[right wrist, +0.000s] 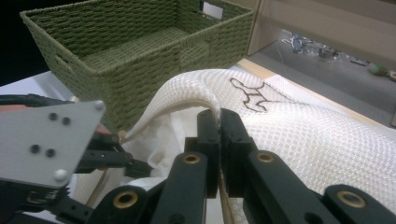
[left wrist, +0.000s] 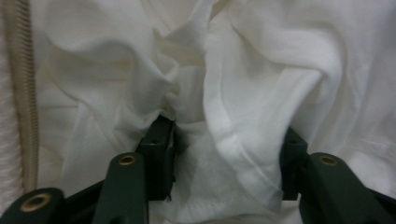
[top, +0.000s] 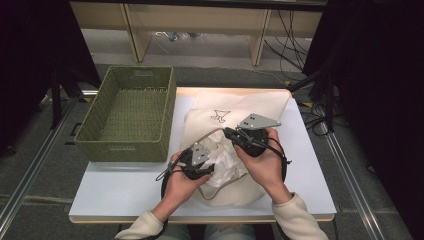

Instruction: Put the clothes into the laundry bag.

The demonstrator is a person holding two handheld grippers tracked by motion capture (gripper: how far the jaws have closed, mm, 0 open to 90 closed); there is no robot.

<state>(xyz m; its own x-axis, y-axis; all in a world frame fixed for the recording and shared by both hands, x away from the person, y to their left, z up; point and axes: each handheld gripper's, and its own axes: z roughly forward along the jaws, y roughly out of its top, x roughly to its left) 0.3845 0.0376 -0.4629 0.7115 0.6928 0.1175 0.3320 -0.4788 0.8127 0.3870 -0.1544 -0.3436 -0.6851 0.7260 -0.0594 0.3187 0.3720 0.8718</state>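
Observation:
A cream mesh bag (top: 235, 107) with a dark stitched logo lies in the middle of the table, its zip edge (left wrist: 23, 70) open. My right gripper (top: 228, 133) is shut on the bag's upper rim (right wrist: 205, 100) and holds it lifted. Inside the opening sits a crumpled white cloth (top: 225, 160). My left gripper (top: 211, 166) points down into the opening, its jaws partly closed with a thick fold of the white cloth (left wrist: 243, 140) bunched between them and touching both pads. In the right gripper view the left gripper (right wrist: 137, 165) sits low, just under the lifted rim.
An empty green woven basket (top: 130, 115) stands on the left of the white table (top: 125, 187), close beside the bag. Beyond the table's far edge are wooden furniture legs and loose cables on the floor.

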